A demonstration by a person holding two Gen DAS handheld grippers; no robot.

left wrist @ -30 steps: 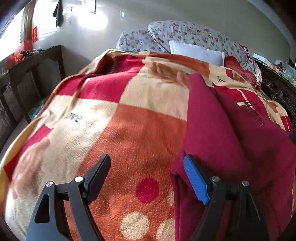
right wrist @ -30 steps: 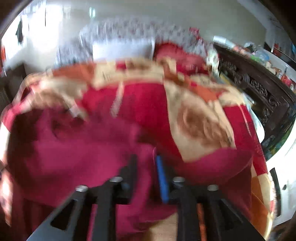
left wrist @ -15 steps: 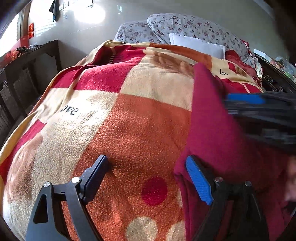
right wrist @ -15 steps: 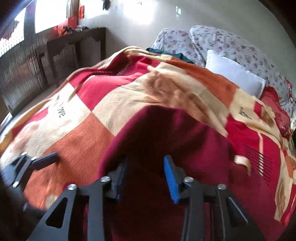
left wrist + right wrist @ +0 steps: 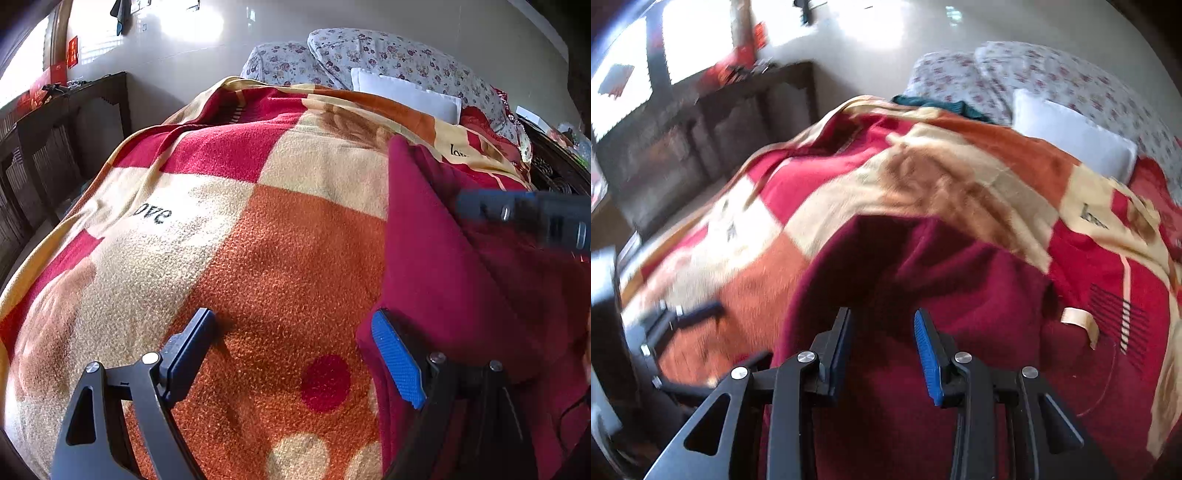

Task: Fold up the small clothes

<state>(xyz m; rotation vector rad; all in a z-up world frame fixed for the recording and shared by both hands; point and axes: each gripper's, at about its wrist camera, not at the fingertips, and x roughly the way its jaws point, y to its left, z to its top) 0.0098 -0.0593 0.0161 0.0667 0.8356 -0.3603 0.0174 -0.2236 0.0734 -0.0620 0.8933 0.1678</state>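
Note:
A dark red garment (image 5: 454, 266) lies folded over on the patterned blanket (image 5: 258, 240), at the right of the left wrist view; it fills the lower middle of the right wrist view (image 5: 923, 273). My left gripper (image 5: 291, 343) is wide open and empty, its right finger at the garment's left edge. My right gripper (image 5: 881, 332) is open over the garment with nothing between its fingers. It also shows blurred at the right of the left wrist view (image 5: 524, 218). The left gripper appears at the left of the right wrist view (image 5: 683, 321).
The bed carries floral pillows (image 5: 388, 59) and a white pillow (image 5: 406, 92) at its head. A dark wooden cabinet (image 5: 55, 147) stands to the left, carved dark furniture (image 5: 554, 166) to the right. A teal cloth (image 5: 934, 105) lies near the pillows.
My right gripper carried the garment's right part over to the left, then opened and let it go. It now hovers above the cloth. My left gripper stayed open and barely moved.

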